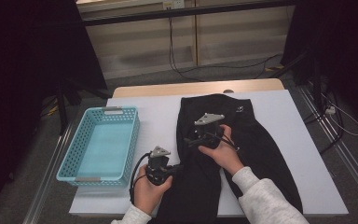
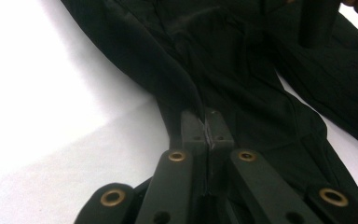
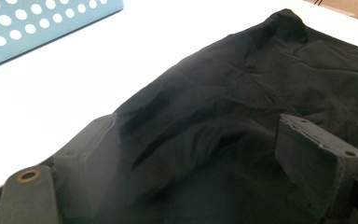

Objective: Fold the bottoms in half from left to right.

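Note:
A pair of black trousers (image 1: 261, 149) lies spread over the white table (image 1: 158, 112), legs running toward the near edge. My left gripper (image 1: 176, 168) is shut on the left edge of the cloth; in the left gripper view its jaws (image 2: 207, 122) meet on a fold of black fabric (image 2: 177, 79). My right gripper (image 1: 192, 140) hovers over the upper left part of the trousers. In the right gripper view it (image 3: 200, 140) stands open, jaws wide apart over the dark cloth (image 3: 242, 93), with nothing pinched between them.
A light blue perforated basket (image 1: 131, 140) stands on the table's left part, its wall (image 3: 37, 28) also in the right gripper view. A bare white strip of table lies between basket and trousers. Cables run along the floor beyond the table's far edge.

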The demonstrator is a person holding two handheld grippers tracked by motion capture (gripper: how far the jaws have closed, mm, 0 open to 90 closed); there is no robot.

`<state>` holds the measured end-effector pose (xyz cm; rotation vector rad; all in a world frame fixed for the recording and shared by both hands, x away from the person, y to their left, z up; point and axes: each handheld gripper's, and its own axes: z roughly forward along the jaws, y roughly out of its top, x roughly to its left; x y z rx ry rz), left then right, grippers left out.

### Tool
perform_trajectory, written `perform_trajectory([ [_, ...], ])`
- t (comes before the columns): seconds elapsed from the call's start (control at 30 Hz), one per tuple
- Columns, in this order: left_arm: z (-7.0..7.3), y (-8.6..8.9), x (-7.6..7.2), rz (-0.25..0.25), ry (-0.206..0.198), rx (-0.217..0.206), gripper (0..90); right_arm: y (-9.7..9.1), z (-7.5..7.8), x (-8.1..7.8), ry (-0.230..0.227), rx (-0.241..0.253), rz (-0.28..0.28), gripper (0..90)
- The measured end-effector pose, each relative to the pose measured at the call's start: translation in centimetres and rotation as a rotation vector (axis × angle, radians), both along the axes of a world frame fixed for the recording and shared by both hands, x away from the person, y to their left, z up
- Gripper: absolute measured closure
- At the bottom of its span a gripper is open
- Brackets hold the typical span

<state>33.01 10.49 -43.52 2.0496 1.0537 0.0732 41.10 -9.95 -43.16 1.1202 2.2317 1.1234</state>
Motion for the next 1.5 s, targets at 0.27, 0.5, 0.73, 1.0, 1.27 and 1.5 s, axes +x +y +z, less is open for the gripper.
perform_trajectory([
  [0.27, -0.2, -0.2, 0.1, -0.005, 0.007, -0.002, 89.6, 1.4, -0.6, 0.8, 0.018, -0.003, 0.009, 16.5],
  [0.5, -0.2, -0.3, 0.1, -0.009, 0.005, -0.002, 89.6, 2.8, -1.2, 1.6, 0.019, -0.012, 0.032, 21.4],
  [0.73, -0.5, -0.2, 0.3, -0.006, 0.01, 0.001, 89.6, 3.8, -2.7, 2.6, 0.067, -0.033, 0.053, 30.7],
  [1.0, -0.5, -0.1, 0.4, 0.001, 0.006, -0.002, 89.6, 3.7, -3.4, 3.0, 0.075, -0.063, 0.095, 85.0],
  [1.27, -0.5, -0.7, 0.4, -0.017, -0.002, -0.004, 89.6, 0.2, -1.1, 2.4, 0.051, -0.004, 0.057, 90.0],
  [1.5, -0.5, -1.7, 0.4, -0.038, -0.011, -0.022, 89.6, -3.2, 0.2, 1.3, 0.038, 0.037, 0.022, 89.8],
])
